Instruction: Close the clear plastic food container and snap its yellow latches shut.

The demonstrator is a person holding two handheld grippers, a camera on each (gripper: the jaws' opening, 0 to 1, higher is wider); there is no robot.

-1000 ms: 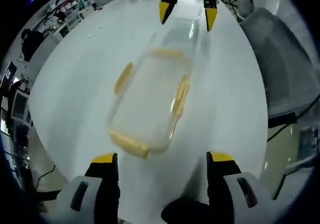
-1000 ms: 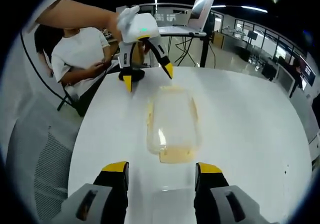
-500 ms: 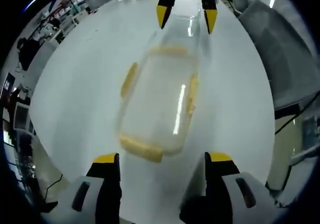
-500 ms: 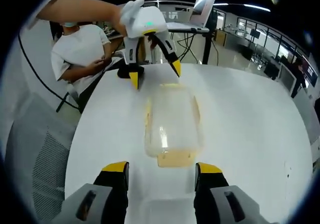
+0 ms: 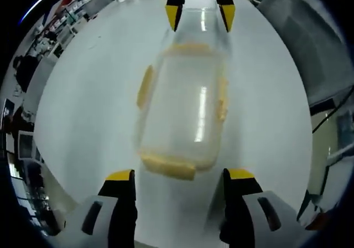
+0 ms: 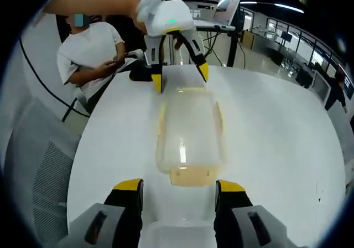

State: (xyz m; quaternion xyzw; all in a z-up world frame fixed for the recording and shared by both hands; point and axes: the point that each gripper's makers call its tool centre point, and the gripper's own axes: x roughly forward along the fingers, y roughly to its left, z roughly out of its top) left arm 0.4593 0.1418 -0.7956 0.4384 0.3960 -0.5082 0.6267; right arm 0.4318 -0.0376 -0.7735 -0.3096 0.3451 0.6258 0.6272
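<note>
The clear plastic food container (image 5: 182, 107) lies lengthwise in the middle of the white round desk (image 5: 83, 93), with its lid on and the yellow latches (image 5: 145, 86) standing out at its sides and ends. In the left gripper view the left gripper (image 5: 180, 177) sits at 6 o'clock, its jaws spread apart and grasping nothing, the near end latch just ahead of the yellow tips. At 12 o'clock in that view the right gripper (image 5: 199, 16) faces it from the far end of the container, jaws likewise parted and straddling the container's width.

From the right gripper view the container (image 6: 189, 132) runs from the centre toward 12 o'clock, and the right gripper (image 6: 178, 188) rises at 6 o'clock with its released jaws either side of the near end latch (image 6: 189, 176). The left gripper (image 6: 180, 76) hangs over the far end, held by a gloved hand (image 6: 148, 11).

The desk top lies bare on both long sides of the container, with broad room out to its curved edge. Beyond the edge at 10 o'clock a seated person in a white shirt (image 6: 88, 48) is close to the desk. A grey mesh chair (image 6: 38, 165) stands at 8 o'clock, just off the rim. A laptop on a stand (image 6: 221, 13) rises behind at 1 o'clock.
</note>
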